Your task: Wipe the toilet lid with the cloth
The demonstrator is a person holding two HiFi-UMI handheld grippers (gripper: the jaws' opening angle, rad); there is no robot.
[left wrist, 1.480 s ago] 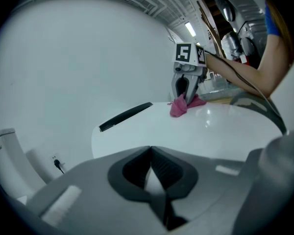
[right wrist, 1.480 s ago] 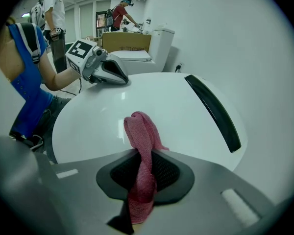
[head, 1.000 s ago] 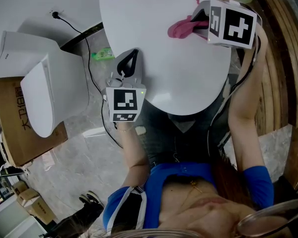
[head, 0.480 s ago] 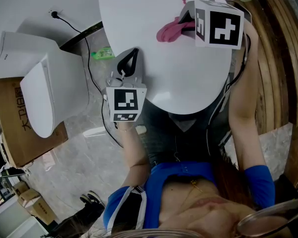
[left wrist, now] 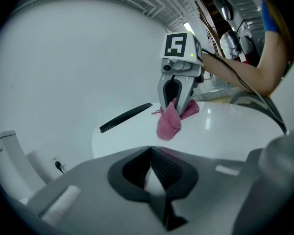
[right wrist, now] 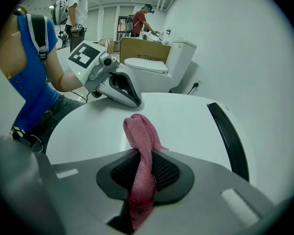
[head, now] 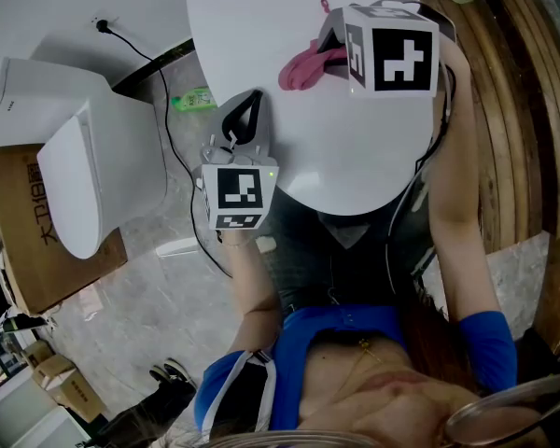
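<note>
**A:** In the head view, where is the cloth?

**B:** The pink cloth (head: 303, 63) lies bunched on the far part of the white toilet lid (head: 345, 147). One end is pinched in the right tool (head: 329, 49). The left tool (head: 248, 105) sits at the lid's left edge, well apart from the cloth.

**A:** Does the left gripper view show that tool carrying anything?

**B:** No. Its jaws are closed on each other with nothing between them. I can't be sure whether it presses on the lid or hovers just above the rim, because the angle is too shallow. Across the lid, the cloth hangs as a folded lump under the other tool, near a black strip (left wrist: 125, 117) at the back.

**A:** And the right gripper view?

**B:** Its jaws clamp a twisted rope of cloth, and the free end loops forward onto the lid. Beyond it are the left tool and a second toilet (right wrist: 154, 65) by the wall.

**A:** What could go wrong from here?

**B:** I see three risks.
- The grip is on a narrow twist, so dragging against the lid could pull the cloth out of the jaws.
- Rolled up like this, the cloth would wipe only a thin stripe, and if the tool dips, its hard tips could scrape the lid.
- A long sweep towards the near left side could knock the right tool into the left one.
</note>
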